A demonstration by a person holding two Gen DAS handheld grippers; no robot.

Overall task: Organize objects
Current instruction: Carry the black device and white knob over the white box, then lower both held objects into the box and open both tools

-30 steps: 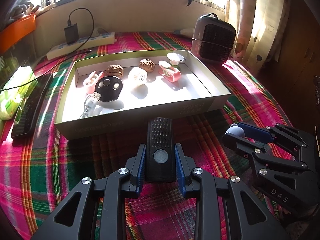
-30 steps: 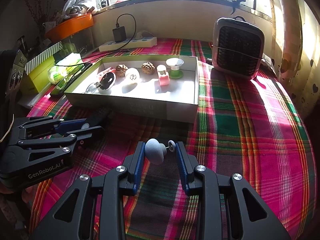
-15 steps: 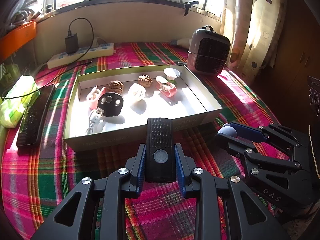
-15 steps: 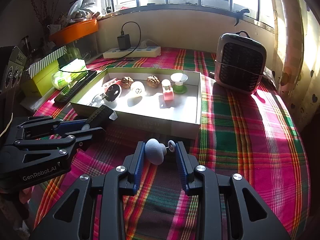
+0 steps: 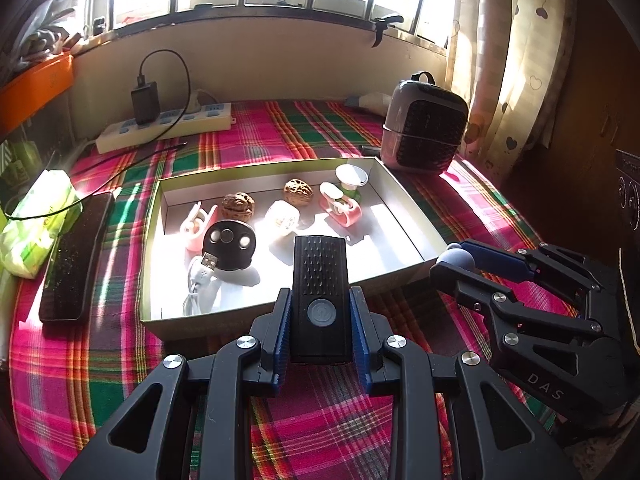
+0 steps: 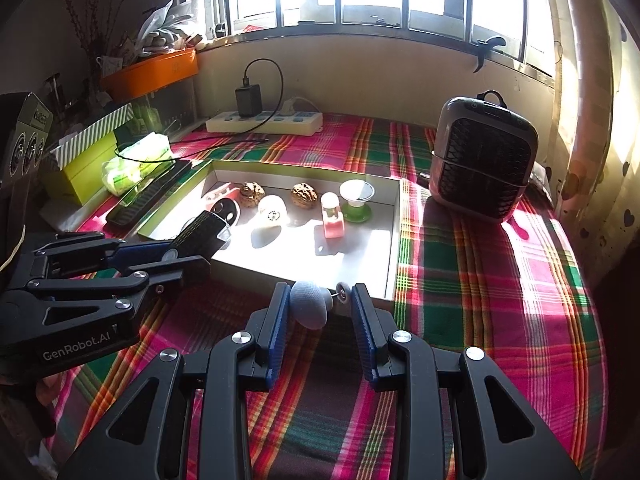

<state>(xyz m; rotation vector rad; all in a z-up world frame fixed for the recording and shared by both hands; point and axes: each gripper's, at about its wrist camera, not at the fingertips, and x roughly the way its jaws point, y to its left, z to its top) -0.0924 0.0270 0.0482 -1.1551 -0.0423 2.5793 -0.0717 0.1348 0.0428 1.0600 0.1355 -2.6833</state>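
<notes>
The left gripper (image 5: 320,322) clamps a black lamp (image 5: 320,300), its blue pads pressed on both sides, held above the plaid cloth (image 5: 120,380) just in front of the box (image 5: 400,208). The right gripper (image 6: 318,306) holds a small grey knob (image 6: 308,308) with a thin stem between its pads, also just short of the box's near wall. In the box lie two walnuts (image 5: 238,206), a pink tape holder (image 5: 340,208), a green-footed cup (image 5: 351,179), a white roll (image 5: 282,218), a black round gadget (image 5: 229,248) and a white cable (image 5: 200,280). A heater (image 6: 484,160) stands right of the box; a power strip (image 6: 264,122) lies behind it.
</notes>
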